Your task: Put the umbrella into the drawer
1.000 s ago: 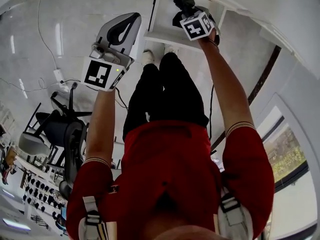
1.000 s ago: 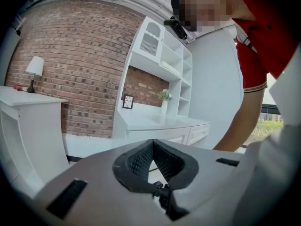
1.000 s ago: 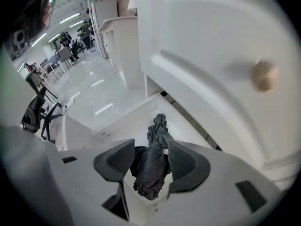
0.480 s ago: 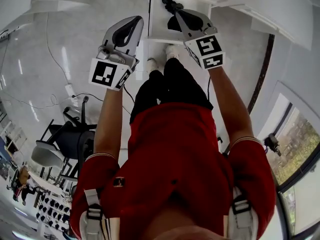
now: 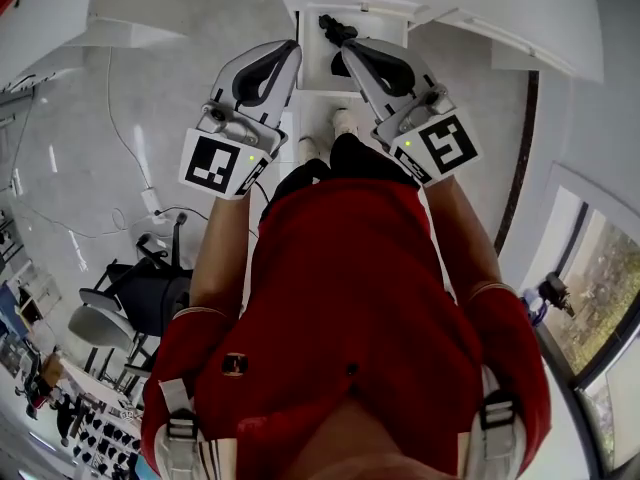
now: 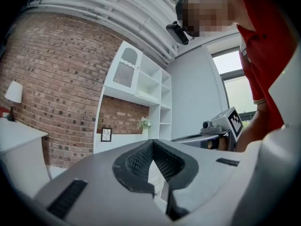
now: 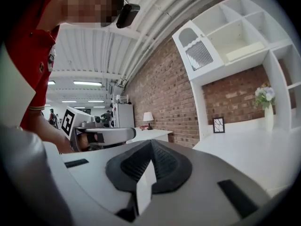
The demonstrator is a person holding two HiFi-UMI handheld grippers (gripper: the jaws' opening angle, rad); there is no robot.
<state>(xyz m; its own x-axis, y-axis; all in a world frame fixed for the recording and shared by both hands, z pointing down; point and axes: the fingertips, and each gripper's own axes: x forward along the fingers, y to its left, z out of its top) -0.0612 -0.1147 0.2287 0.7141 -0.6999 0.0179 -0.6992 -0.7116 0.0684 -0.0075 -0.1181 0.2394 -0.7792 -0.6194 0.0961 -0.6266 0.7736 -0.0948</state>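
Shoulders in a red shirt [image 5: 350,298] fill the bottom of my head view, and both bare forearms reach up the frame from them. Each hand holds its claw out roughly level, side by side and a little apart. On the left gripper [image 5: 287,48] I see the two jaws pressed together at the tip with nothing between them; the right gripper [image 5: 352,48] reads the same way in its own view — pads meeting, empty. Just beyond the marker cubes, below the claws, are the person's white shoes [image 5: 344,122] on the pale floor [image 5: 150,88]. Ahead of the shoes stands the drawer [image 5: 314,68], white and pulled open, and the umbrella [image 5: 335,31] lies inside it: a black, folded shape, partly hidden behind the right claw's tip, touched by neither claw. Off to the left on the floor sit a black office chair [image 5: 140,288] and a loose cable [image 5: 125,153]. Farther out, the gripper views show a white shelf unit [image 6: 141,79] against a brick wall [image 6: 61,79], with a small framed picture [image 6: 106,134] on it, a vase of flowers [image 7: 265,100], and a lamp [image 6: 14,92] — all well apart from the claws.
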